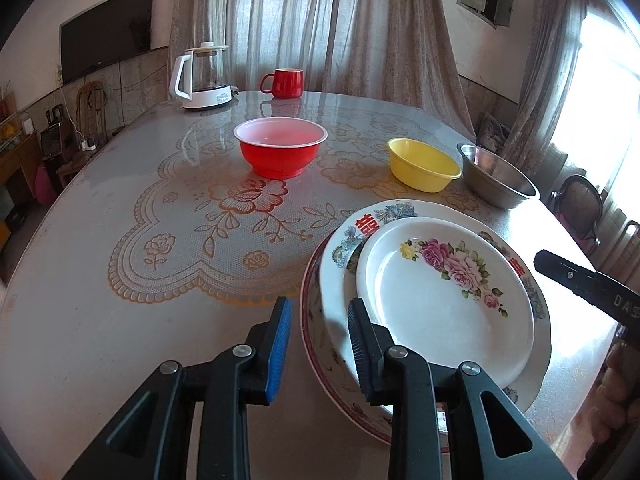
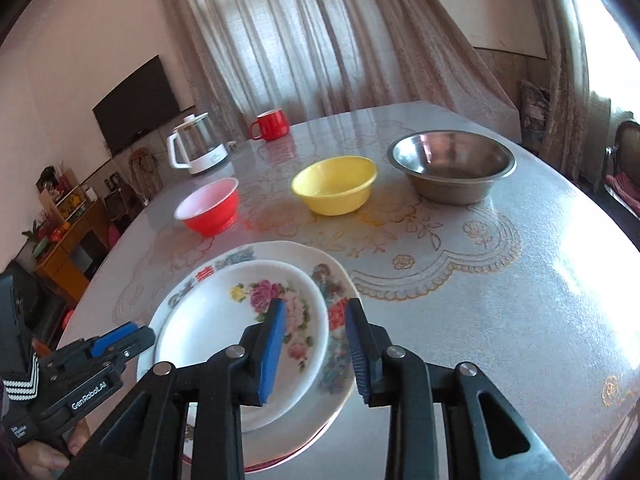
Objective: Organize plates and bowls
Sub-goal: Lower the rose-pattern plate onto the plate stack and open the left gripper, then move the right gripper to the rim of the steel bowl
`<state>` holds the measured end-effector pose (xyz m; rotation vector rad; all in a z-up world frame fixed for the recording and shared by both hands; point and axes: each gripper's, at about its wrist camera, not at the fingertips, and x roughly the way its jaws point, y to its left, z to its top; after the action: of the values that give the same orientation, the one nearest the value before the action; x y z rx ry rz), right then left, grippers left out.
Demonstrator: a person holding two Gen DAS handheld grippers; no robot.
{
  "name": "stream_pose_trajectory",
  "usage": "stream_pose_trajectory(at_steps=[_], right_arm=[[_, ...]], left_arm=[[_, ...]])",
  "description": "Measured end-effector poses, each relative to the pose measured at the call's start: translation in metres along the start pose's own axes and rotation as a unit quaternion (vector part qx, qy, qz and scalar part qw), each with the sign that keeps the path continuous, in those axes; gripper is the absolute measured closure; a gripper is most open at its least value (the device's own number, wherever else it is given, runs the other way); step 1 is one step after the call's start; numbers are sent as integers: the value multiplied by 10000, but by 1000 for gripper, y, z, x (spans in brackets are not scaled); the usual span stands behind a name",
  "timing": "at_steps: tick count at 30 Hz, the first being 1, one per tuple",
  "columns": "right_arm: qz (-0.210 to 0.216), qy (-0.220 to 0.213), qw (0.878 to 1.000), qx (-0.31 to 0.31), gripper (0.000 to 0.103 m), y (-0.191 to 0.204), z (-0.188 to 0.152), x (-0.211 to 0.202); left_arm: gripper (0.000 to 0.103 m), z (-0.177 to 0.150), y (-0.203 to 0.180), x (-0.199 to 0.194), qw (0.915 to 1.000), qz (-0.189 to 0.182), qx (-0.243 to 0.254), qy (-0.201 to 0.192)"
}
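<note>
Straddling the rims of the plate stack, your left gripper (image 1: 320,344) and right gripper (image 2: 316,344) both stood released, pads pressing on nothing. Under the left one, the near rims of the stack ran through the gap between the jaws. Under the right one, the small rose plate (image 2: 224,344) passed beneath the inner pad, with the larger plate with red characters (image 2: 338,316) showing in the gap. A third, red-rimmed plate (image 1: 316,376) lay at the bottom, so the plates looked already stacked.

Beyond the fingertips the bowls sat apart on the table (image 1: 120,184): the red bowl (image 1: 280,150) ahead, the yellow bowl (image 1: 422,164) and, just beside it, the steel bowl (image 1: 496,178) off to the right. Farther still stood a red mug (image 1: 285,82) and a glass kettle (image 1: 204,76).

You probably needed to lift clear without dragging a rim, then nest the bowls, smaller inside larger.
</note>
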<state>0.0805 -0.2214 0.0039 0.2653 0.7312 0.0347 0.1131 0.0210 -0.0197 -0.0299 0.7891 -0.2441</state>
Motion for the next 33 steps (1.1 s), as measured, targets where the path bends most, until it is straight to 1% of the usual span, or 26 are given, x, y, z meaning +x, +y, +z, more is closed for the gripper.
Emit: stream_pose_trajectory(at_steps=[3,6,7,9,11,14,16,20,26,33], right_arm=[[-101,224,9989,397,69,-20,2,13],[33,416,9972,626,69,-30,-1,24],[108,394,9970,661,69,-30,-2,25],[235,423,9968,639,69,-30,-3,26],[323,497,9967,549,74,-24,-6,28],[84,443,9988,177,74,-12,-11,28],[-15,436,9990,46,74,-8,-12,27],[-31,440,9990,-27,74,-8,-12,26],[-136,406,9989,-179,73,-3,-14,25],[-91,438,9989,-149,72,-4,-14,25]], left_arm=[[65,0,8,1,9999,-4,-151,27],[63,0,11,2,9998,-25,-193,27],[63,0,11,2,9998,-21,-180,20],[63,0,9,2,9999,-28,-143,11],[63,-1,8,3,9999,-53,-117,18],[63,-3,6,3,9999,-93,-48,22],[63,-3,4,3,9999,-111,-2,18],[63,-3,4,6,9998,-176,-10,53],[63,-1,5,7,9999,-154,-20,48],[63,0,2,8,9999,-73,67,85]])
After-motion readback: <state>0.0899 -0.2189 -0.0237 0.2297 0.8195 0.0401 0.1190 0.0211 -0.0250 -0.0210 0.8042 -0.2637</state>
